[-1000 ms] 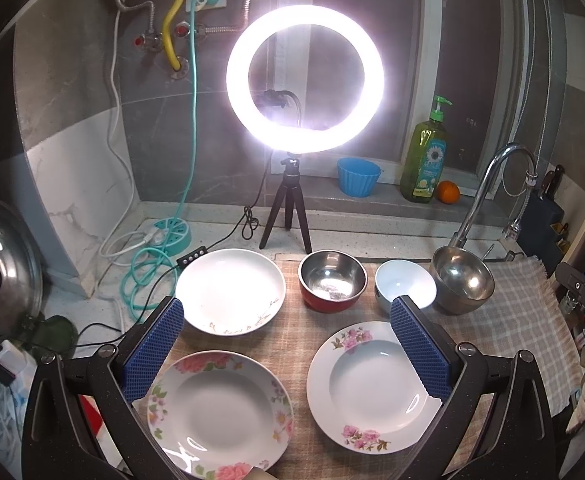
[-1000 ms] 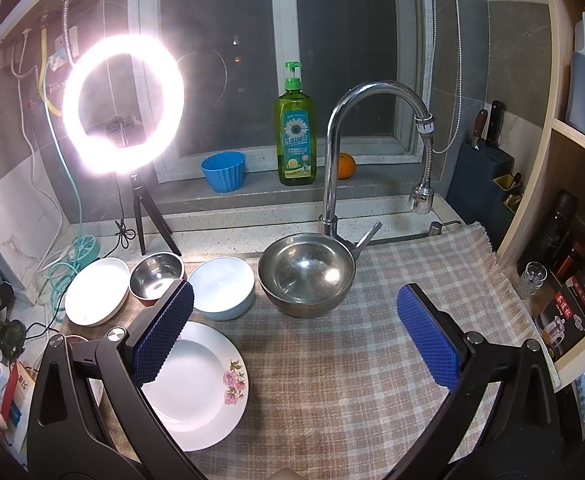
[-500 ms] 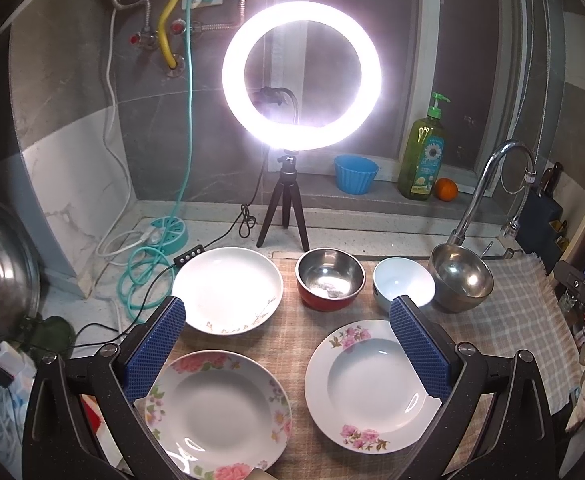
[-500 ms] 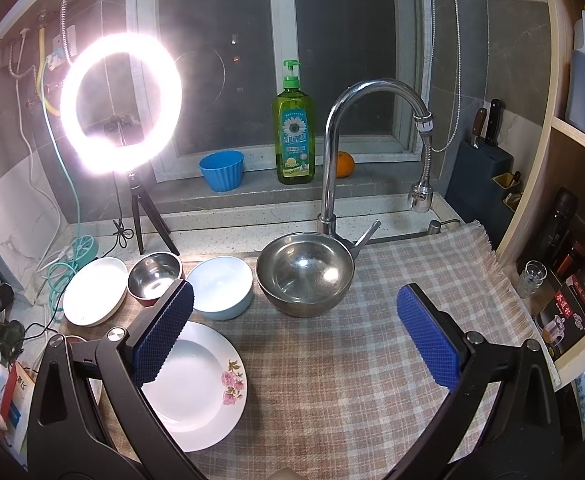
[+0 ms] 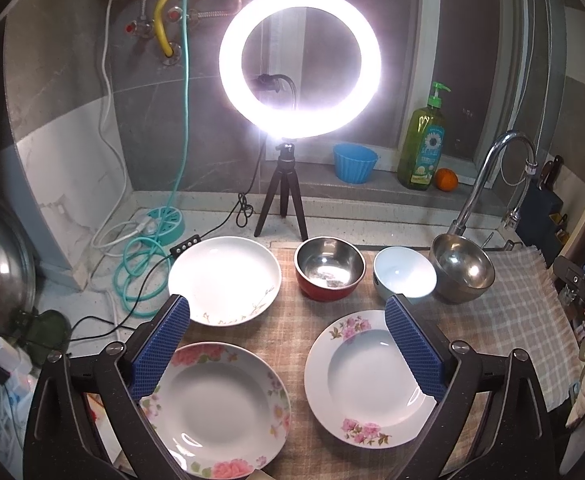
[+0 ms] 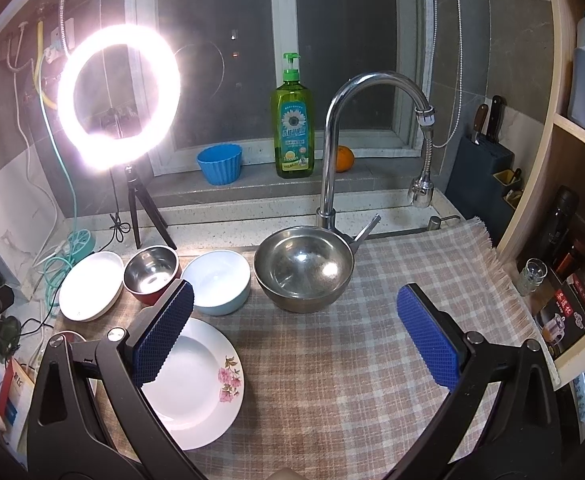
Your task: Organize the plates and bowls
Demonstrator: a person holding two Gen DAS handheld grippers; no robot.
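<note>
Both the left claw and the right claw are spread, empty; the lower-right floral plate should be pinched by its rim.

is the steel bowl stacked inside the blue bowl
No, the steel bowl sits on the cloth beside the blue bowl.

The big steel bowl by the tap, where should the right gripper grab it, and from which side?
Judging from the right wrist view, take the steel bowl by its near rim, coming from above with one finger inside and one outside. It sits upright and empty, and its round wall looks too wide to span. The faucet crowds the far side; the blue bowl sits close on the left. The right gripper is open.
</note>
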